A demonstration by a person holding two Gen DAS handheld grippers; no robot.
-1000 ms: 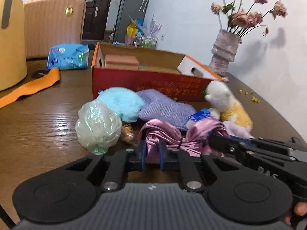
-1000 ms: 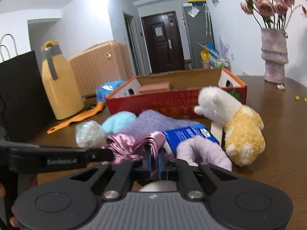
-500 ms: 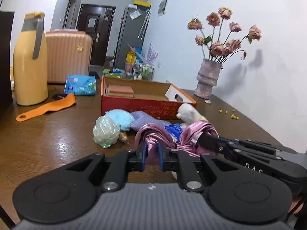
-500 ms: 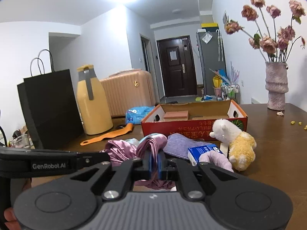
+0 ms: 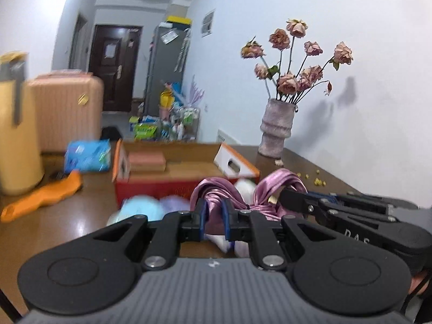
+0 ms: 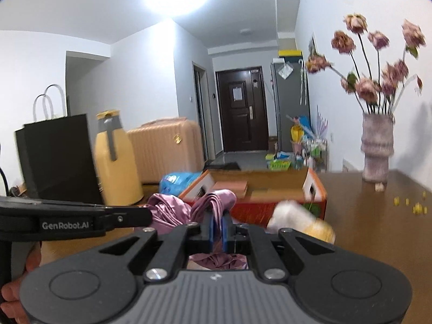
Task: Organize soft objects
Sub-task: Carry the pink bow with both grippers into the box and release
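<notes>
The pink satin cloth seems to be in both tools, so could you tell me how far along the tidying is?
Early. Only a pinkish block lies in the cardboard box. In hand: the left tool and right tool both grip the pink satin cloth. Left: the blue puff, purple item and plush toy remain outside.

Item: "GenRobot.AI", white lettering, on the side of my left gripper point(image 6: 213, 229). Item: "DAS", partly cut off, on my right gripper point(image 5: 280, 197). Red box point(image 5: 162, 189) print: blurred, unreadable.
</notes>
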